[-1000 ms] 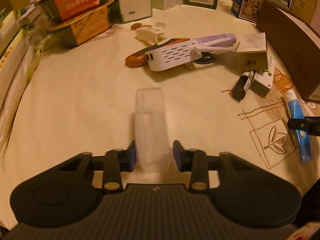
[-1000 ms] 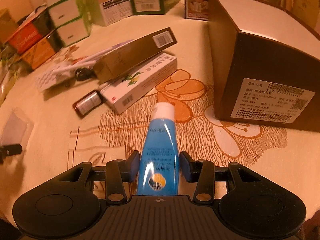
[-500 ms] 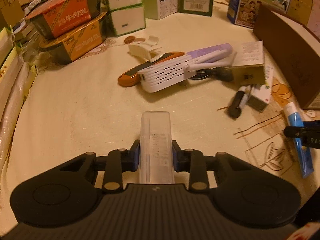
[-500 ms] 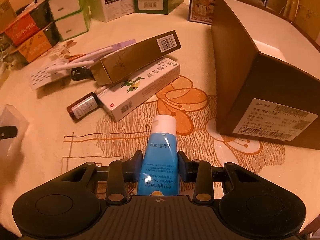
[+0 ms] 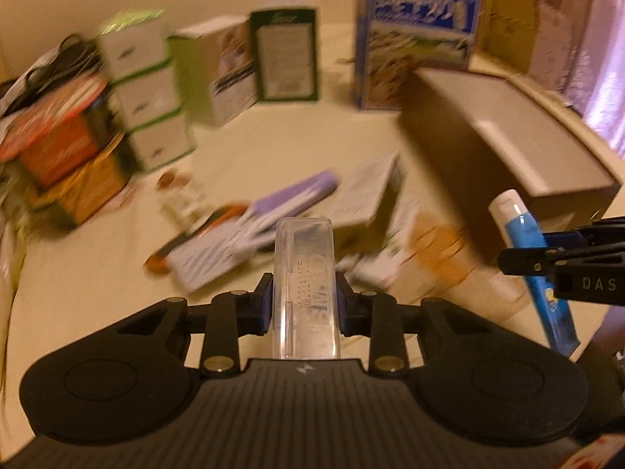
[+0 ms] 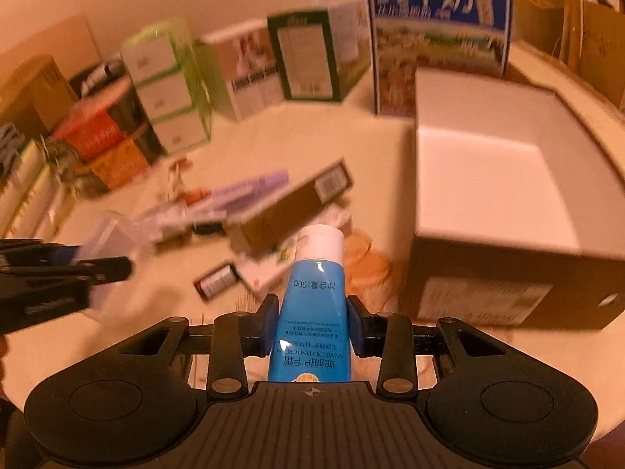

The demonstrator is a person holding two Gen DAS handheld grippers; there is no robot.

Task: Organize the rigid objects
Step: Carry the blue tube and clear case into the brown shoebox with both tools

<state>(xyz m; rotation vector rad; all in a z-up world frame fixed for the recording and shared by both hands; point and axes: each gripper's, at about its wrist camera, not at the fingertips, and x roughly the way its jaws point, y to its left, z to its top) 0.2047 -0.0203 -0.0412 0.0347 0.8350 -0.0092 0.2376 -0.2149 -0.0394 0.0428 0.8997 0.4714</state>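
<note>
The open brown box [image 6: 508,195], white inside and with nothing showing in it, is the landmark here, and both loads are judged to be headed for it. The right gripper [image 6: 312,326] is clamped on a blue hand-cream tube [image 6: 314,305], pads pressing its flanks; the tube's long axis runs straight out along the fingers, white cap leading, lifted off the table. From this gripper the box lies just ahead and to the right, its near wall beside the cap, so the right hand is the nearer of the two. The left gripper [image 5: 304,306] is closed narrow on a clear plastic case [image 5: 304,285], also held lengthwise along the fingers and clear of the cloth. From it the box sits farther off, ahead and to the right, with the right gripper and its tube between. The remaining clutter, a purple-capped item [image 5: 300,195] and a long brown carton [image 6: 293,207], lies left of the box.
</note>
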